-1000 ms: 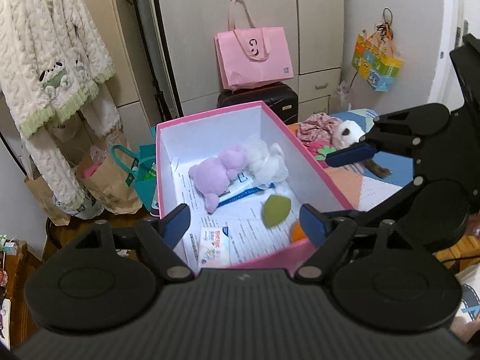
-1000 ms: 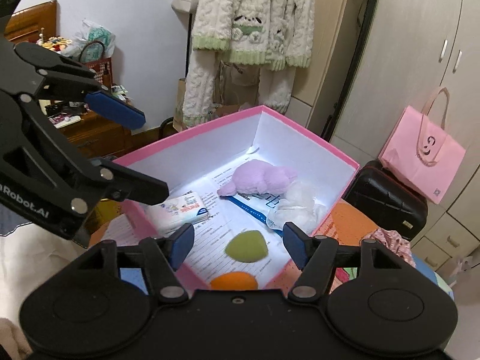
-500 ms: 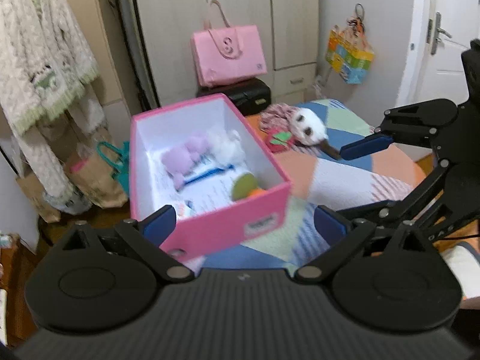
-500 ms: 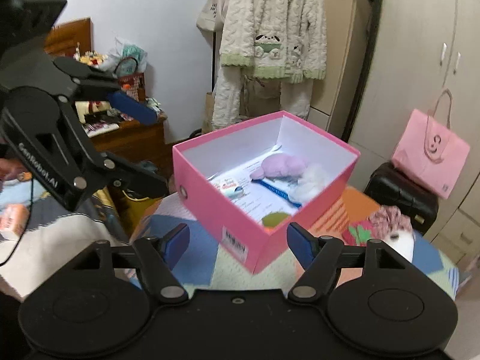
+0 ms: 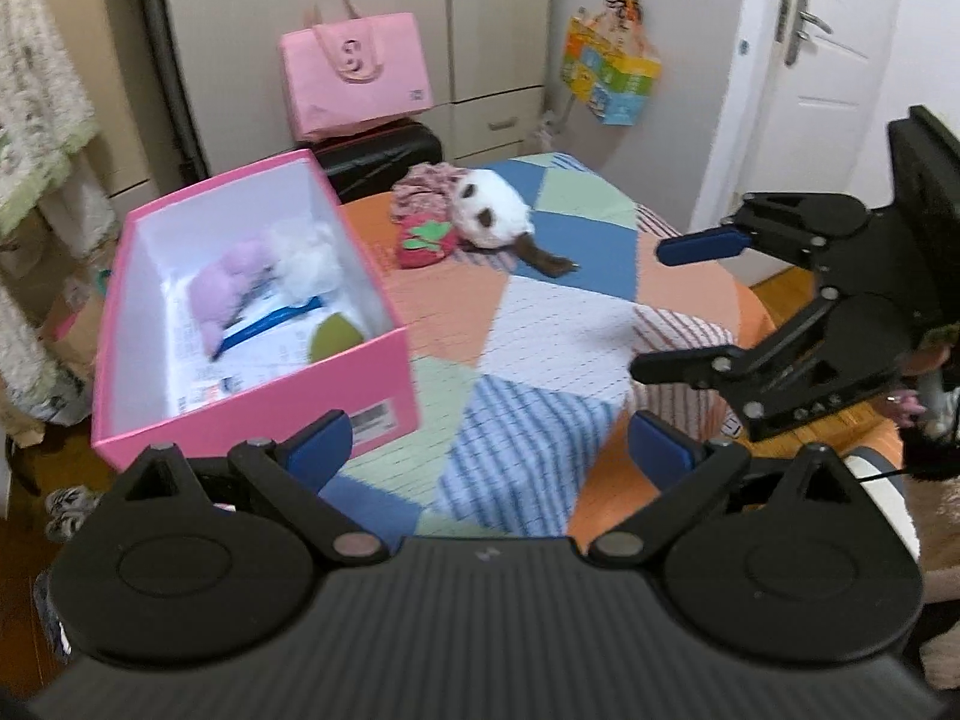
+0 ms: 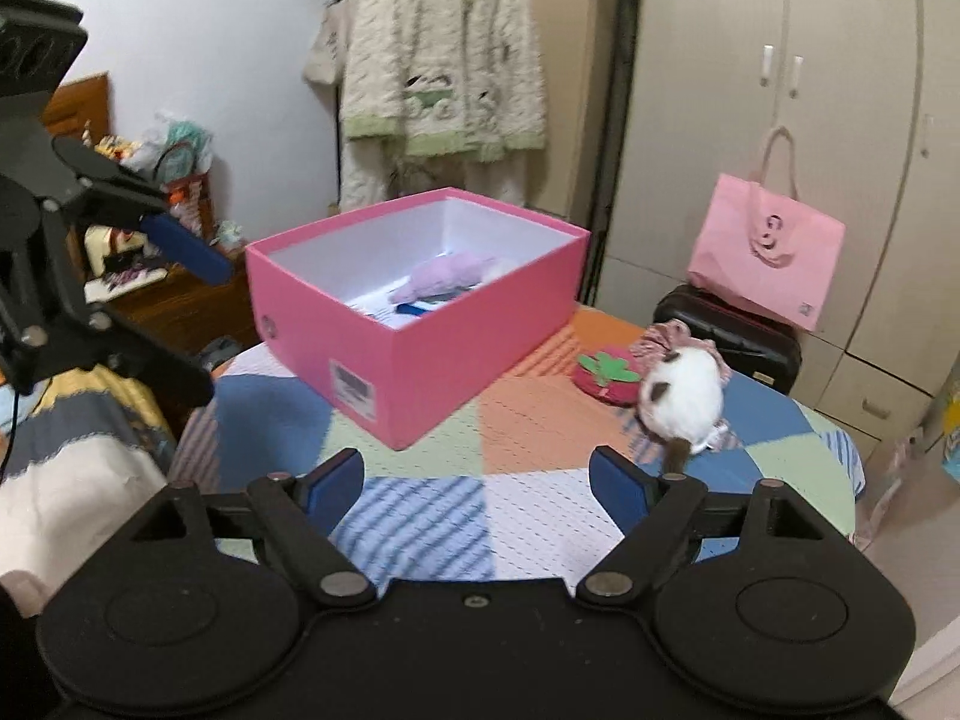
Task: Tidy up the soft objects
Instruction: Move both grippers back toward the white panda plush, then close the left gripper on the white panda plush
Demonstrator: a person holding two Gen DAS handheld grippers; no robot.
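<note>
While the patchwork cover [image 5: 558, 324] lay flat over the round table, its orange, blue, green and striped panels showing a knitted weave, pale wardrobe doors [image 6: 780, 120] and a white door [image 5: 822, 60] closed in the small room. A pink cardboard box [image 5: 252, 414], open-topped and white inside, sat at the table's edge, holding a lilac plush [image 5: 222, 294], a white fluffy toy [image 5: 306, 258], an olive-green rounded piece [image 5: 336, 336] and printed papers. Outside it, on the far side of the cover, a white plush with dark patches [image 6: 684, 402] lay touching a red strawberry-shaped cushion [image 6: 606, 375] and a crumpled floral cloth [image 5: 426, 186]. Behind these stood a black suitcase [image 6: 732, 330] with a pink tote bag [image 6: 768, 258] on top, and a fuzzy cream robe [image 6: 444, 60] hung from the wall. A colourful bag [image 5: 612, 78] dangled near the door. Left gripper [image 5: 486, 450] hung over the striped panels with its jaws spread wide and nothing between them, having just opened; right gripper [image 6: 477, 483] also had its jaws apart and empty, having just been opening.
</note>
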